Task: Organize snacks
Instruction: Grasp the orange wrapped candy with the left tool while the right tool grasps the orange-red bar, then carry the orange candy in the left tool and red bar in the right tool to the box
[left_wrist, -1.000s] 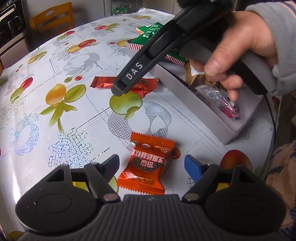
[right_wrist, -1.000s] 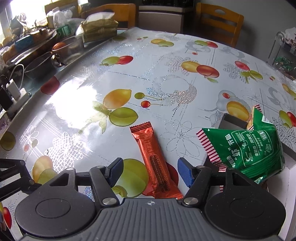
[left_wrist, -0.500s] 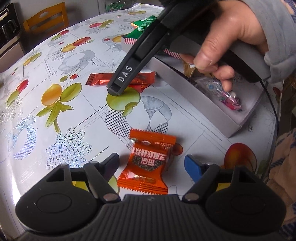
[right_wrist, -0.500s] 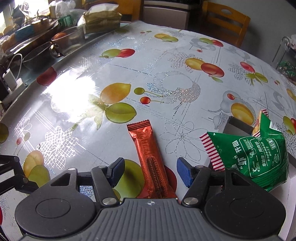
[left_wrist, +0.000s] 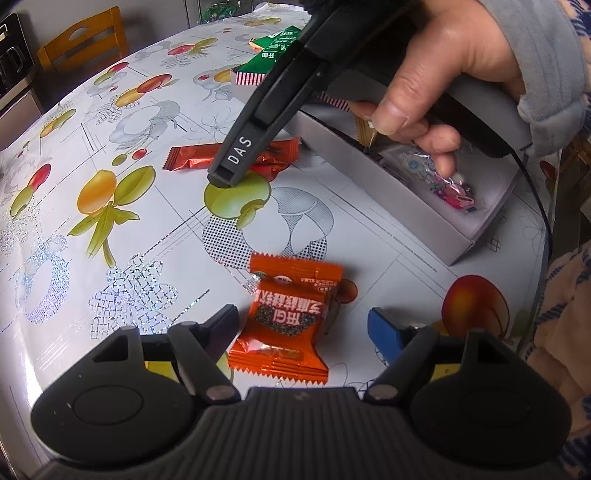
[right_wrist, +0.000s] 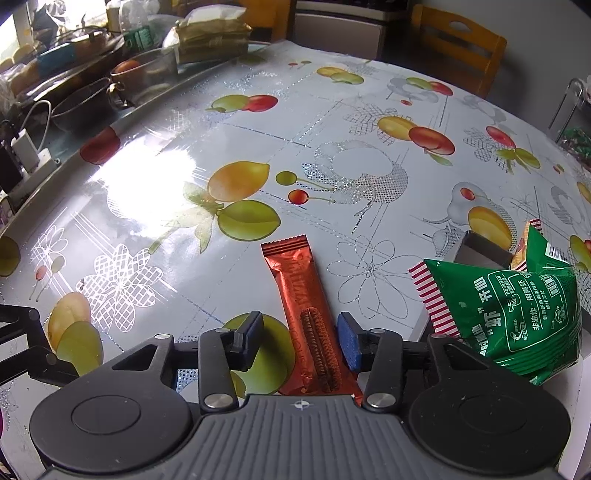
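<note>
An orange snack packet lies on the fruit-print tablecloth between the fingers of my left gripper, which stands open around it without touching. My right gripper straddles a long red-brown wafer bar. Its jaws are closing, and a small gap still shows beside the left pad. In the left wrist view a hand holds that gripper tilted down over the same bar. A grey box beside it holds several wrapped sweets, and a green shrimp-cracker bag rests on its far end.
Wooden chairs stand at the table's far side. A side counter at the left is crowded with bowls, bags and a charger. A wire rack is at the right. The table edge runs close behind the box.
The right gripper's jaws have narrowed around the red-brown bar. The left gripper has stayed open over the orange packet.
</note>
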